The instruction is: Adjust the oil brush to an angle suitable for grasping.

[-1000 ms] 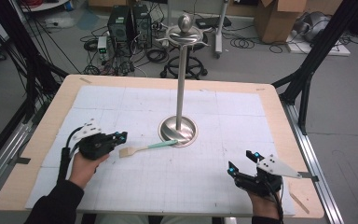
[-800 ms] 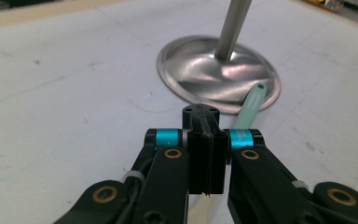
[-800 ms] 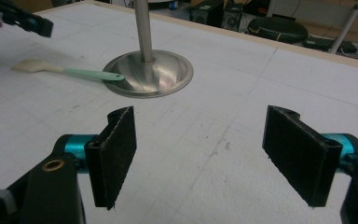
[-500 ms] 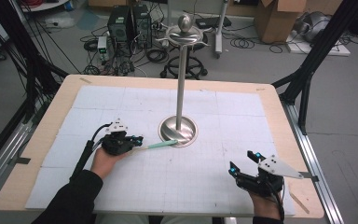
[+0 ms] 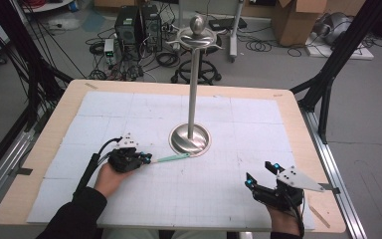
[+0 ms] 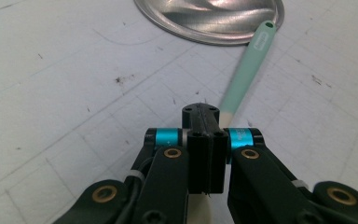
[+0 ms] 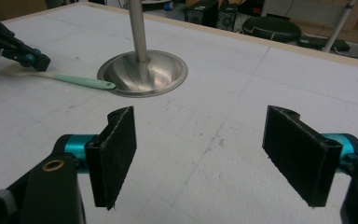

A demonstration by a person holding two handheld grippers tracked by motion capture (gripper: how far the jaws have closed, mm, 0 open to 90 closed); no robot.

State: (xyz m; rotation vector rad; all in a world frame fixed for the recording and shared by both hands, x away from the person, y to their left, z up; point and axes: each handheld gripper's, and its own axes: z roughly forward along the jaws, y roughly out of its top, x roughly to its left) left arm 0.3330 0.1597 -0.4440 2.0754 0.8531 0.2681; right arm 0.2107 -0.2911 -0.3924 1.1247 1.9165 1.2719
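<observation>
Fingers of the left gripper (image 5: 146, 158) are clamped together on the pale end of the mint-green spatula (image 5: 173, 158), which we see lying flat on the desk (image 5: 54, 124), its far tip touching the round base of the steel stand (image 5: 190, 138). We note the right gripper (image 5: 259, 175) near the desk's front right, fingers (image 7: 116, 154) wide apart, nothing between them.

Left gripper (image 5: 146, 159), lower left of centre, jaws closed on the near end of a mint-green spatula (image 5: 171, 158). Spatula's far tip touches the round base of the metal stand (image 5: 190, 138). Right gripper (image 5: 258, 174), lower right, jaws apart, over bare white mat (image 5: 219, 189).
</observation>
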